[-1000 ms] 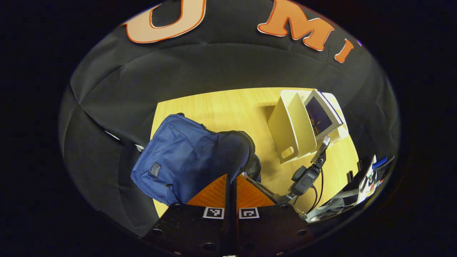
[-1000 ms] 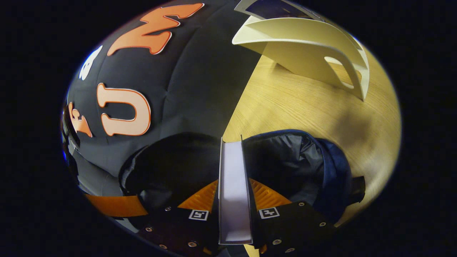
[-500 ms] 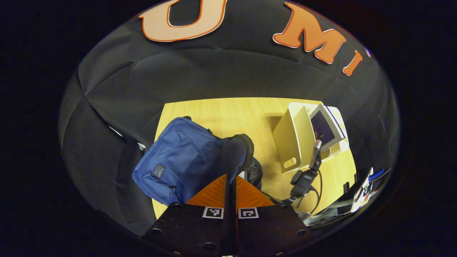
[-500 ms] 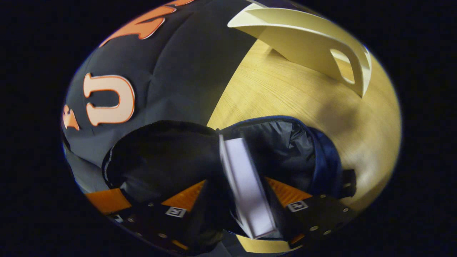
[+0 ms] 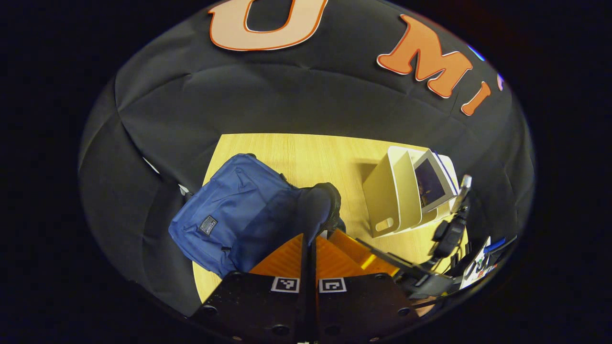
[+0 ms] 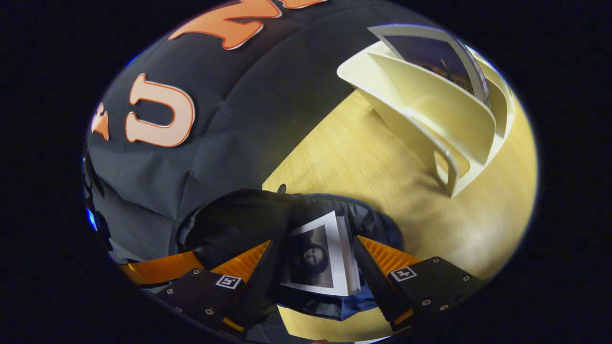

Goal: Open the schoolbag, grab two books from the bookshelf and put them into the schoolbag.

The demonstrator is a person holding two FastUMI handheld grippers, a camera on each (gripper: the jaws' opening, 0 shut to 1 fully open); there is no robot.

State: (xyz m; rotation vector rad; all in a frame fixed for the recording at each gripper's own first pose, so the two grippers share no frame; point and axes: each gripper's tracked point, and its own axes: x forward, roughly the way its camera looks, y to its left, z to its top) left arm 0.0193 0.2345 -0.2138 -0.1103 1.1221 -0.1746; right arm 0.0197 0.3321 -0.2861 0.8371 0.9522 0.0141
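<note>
In the left gripper view, the left hand-held gripper [image 5: 310, 248] has its two orange fingers pressed together on the dark flap of the schoolbag [image 5: 239, 215], pinching the edge of the opening and holding it up; the blue schoolbag lies on the left part of the wooden bench [image 5: 311, 153], its front with a small patch facing up; to the right stands the cream bookshelf [image 5: 389, 200], a divided file holder, upright on the bench, with one book [image 5: 430, 181] leaning in its rear compartment, dark cover facing out; the right hand-held gripper [image 5: 377, 248] reaches in from the lower right, just beside the bag's opening, its orange fingers near the left one's.

In the right gripper view, the right hand-held gripper [image 6: 313, 253] has its fingers spread wide, one on each side of a second book [image 6: 320, 260] and apart from it; that second book sits tilted inside the open mouth of the schoolbag [image 6: 239, 224], its grey cover and white page edge visible against the dark lining; beyond, on the bench [image 6: 363, 162], the bookshelf [image 6: 430, 114] stands well apart from the bag, the book [image 6: 425, 52] showing above its dividers.
</note>
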